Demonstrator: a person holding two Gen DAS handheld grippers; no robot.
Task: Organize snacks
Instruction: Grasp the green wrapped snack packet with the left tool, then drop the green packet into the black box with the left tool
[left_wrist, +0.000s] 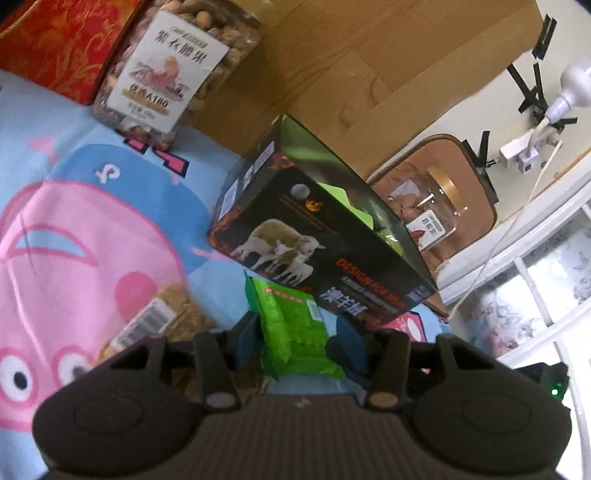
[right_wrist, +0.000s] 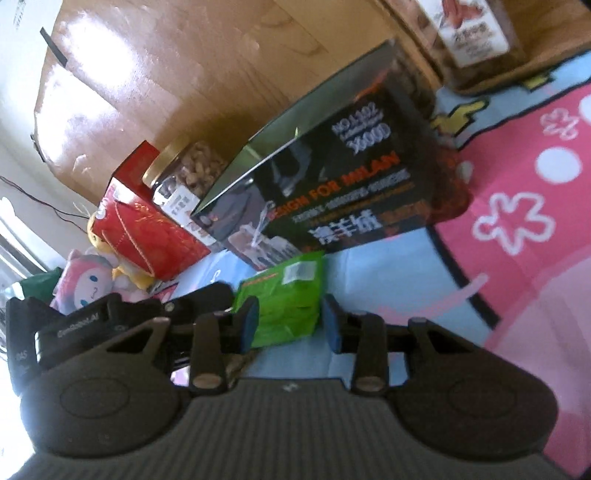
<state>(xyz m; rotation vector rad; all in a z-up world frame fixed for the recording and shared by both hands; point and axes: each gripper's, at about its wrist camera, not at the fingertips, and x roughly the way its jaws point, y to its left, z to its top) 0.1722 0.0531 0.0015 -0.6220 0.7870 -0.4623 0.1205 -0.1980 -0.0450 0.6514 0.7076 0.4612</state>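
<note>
A green snack packet (left_wrist: 291, 325) lies on the cartoon bedspread (left_wrist: 92, 206) in front of an open black box (left_wrist: 325, 236) with sheep printed on it. My left gripper (left_wrist: 295, 343) has its pads on both sides of the packet, closed on it. In the right wrist view the same packet (right_wrist: 288, 295) sits between the open pads of my right gripper (right_wrist: 290, 325), with a gap on its right side. The black box (right_wrist: 332, 177) stands just behind it. A green item shows inside the box (left_wrist: 340, 199).
A nut jar (left_wrist: 173, 70) and a red box (left_wrist: 62, 44) stand at the back left. A second jar (left_wrist: 432, 214) lies on a brown tray. A tan biscuit pack (left_wrist: 162, 321) lies to the left. Plush toys (right_wrist: 92, 280) lie to the left of the right gripper.
</note>
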